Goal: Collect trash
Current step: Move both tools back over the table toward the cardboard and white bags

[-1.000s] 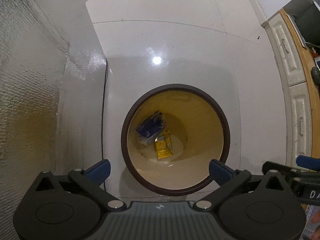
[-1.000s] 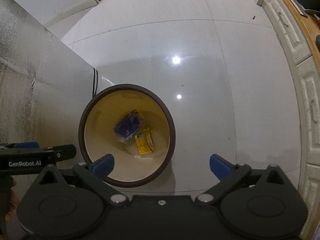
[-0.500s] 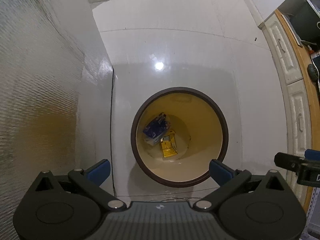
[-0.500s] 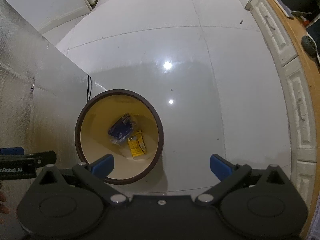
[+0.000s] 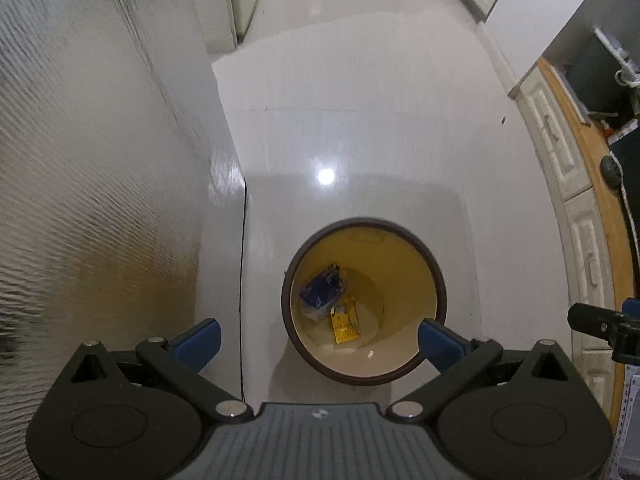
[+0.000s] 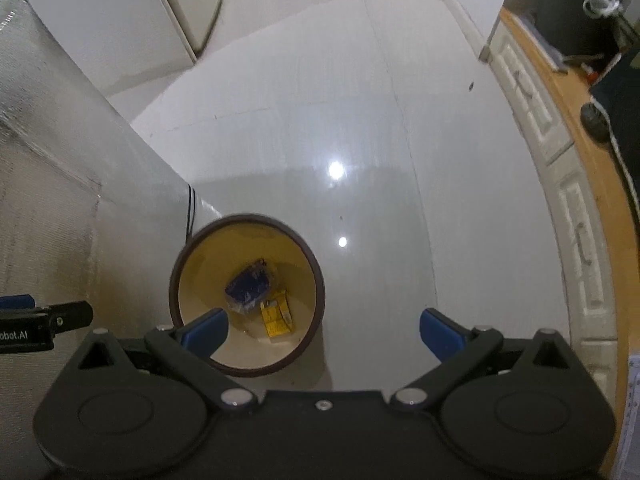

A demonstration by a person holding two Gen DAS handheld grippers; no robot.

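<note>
Above a round bin (image 5: 432,292) on the pale floor (image 5: 360,140): left gripper (image 5: 318,334) and right gripper (image 6: 324,330) spread wide, holding nothing. Inside, at the bottom: blue wrapper (image 5: 322,292) touching yellow packet (image 5: 345,322).

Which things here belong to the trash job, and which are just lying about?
Job:
- round brown-rimmed bin with yellow inside
- crumpled blue wrapper in it
- flat yellow packet beside the wrapper
- left gripper, open, empty
- right gripper, open, empty

Lying about:
- white panelled cabinets
- wooden countertop
- thin black cable on the floor
- silver textured panel
</note>
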